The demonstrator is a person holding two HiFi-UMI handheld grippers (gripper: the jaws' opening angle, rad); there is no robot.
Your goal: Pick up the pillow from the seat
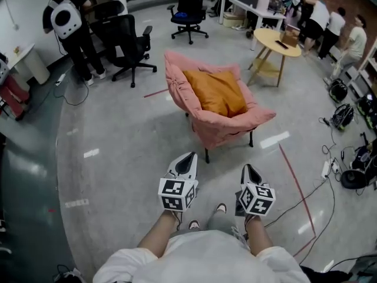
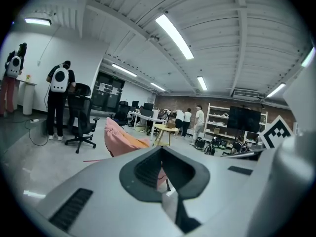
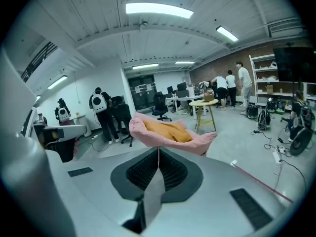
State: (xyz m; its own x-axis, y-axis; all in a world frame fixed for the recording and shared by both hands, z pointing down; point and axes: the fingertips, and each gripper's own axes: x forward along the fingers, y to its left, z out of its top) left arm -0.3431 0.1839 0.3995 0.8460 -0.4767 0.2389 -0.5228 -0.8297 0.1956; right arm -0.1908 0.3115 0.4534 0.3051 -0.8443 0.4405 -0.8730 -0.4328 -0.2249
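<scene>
Orange pillow (image 1: 217,92) sits untouched in the pink chair (image 1: 235,125); left tongs (image 1: 189,158) and right tongs (image 1: 249,171), both closed and empty, hang well short. The next move is probably to approach the chair's front edge and open.

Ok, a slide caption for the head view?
Both shut, left gripper and right gripper hover short of pink chair holding orange pillow.

The left gripper (image 2: 161,149) has its jaws pressed together with nothing between them. Just past their tip and slightly to the left stands a pink chair (image 2: 114,137), with an orange pillow (image 2: 138,142) lying in it. Farther left, a person (image 2: 59,100) with a white backpack stands beside a black office chair (image 2: 81,117). Beyond the pink chair is a round yellow table (image 2: 165,129), and white shelves (image 2: 217,127) stand ahead to the right.
</scene>
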